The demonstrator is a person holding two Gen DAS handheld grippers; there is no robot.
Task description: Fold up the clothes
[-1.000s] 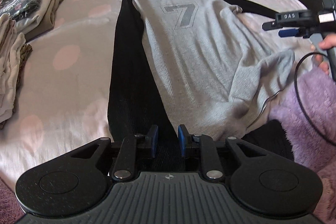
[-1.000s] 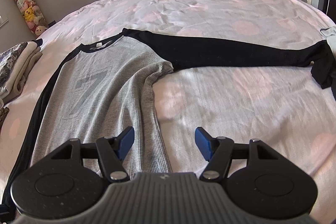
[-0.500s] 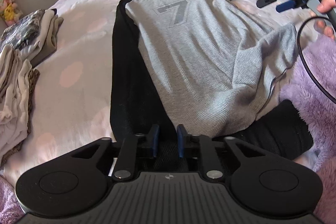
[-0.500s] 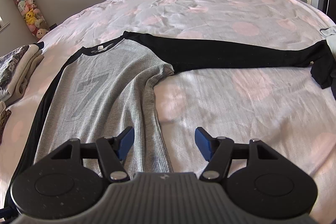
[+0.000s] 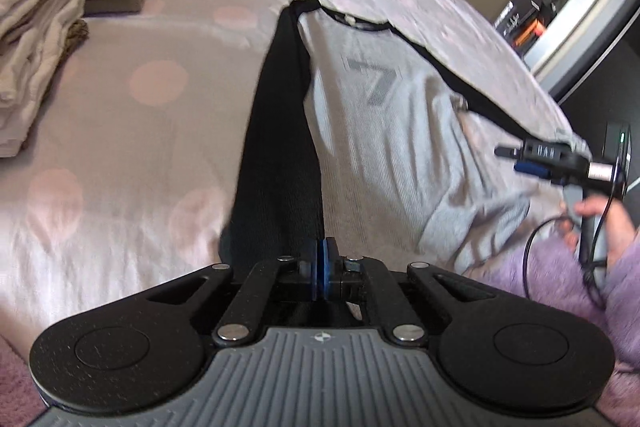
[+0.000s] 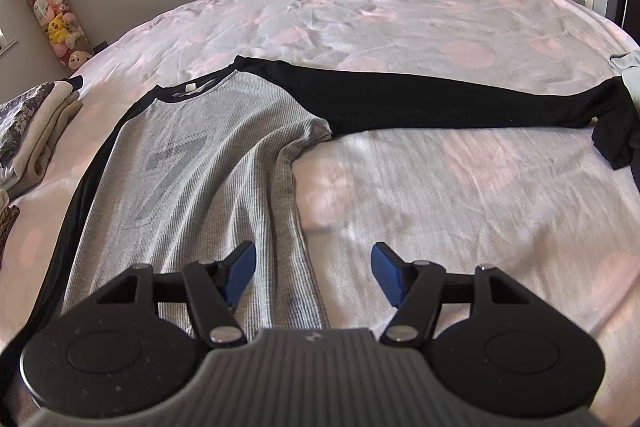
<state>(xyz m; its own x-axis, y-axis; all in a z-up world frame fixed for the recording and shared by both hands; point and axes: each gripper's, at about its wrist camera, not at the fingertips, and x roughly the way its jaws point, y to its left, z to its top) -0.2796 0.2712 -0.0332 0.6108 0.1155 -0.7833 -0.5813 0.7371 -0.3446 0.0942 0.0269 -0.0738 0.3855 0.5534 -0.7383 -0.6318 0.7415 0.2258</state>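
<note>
Lying front-up on the pink-dotted bedspread (image 6: 460, 187), the grey shirt (image 6: 192, 179) has one black sleeve (image 5: 276, 163) pinched in the left gripper (image 5: 321, 269), pads pressed together. The right gripper (image 6: 313, 269) hovers open over its hem. Folded clothes (image 5: 36, 39) sit well apart.

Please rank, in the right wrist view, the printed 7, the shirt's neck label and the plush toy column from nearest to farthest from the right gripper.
1. Printed 7, on the shirt's grey chest, left of the right gripper.
2. Neck label, at the collar beyond it.
3. Plush toy column, by the far-left wall.
</note>
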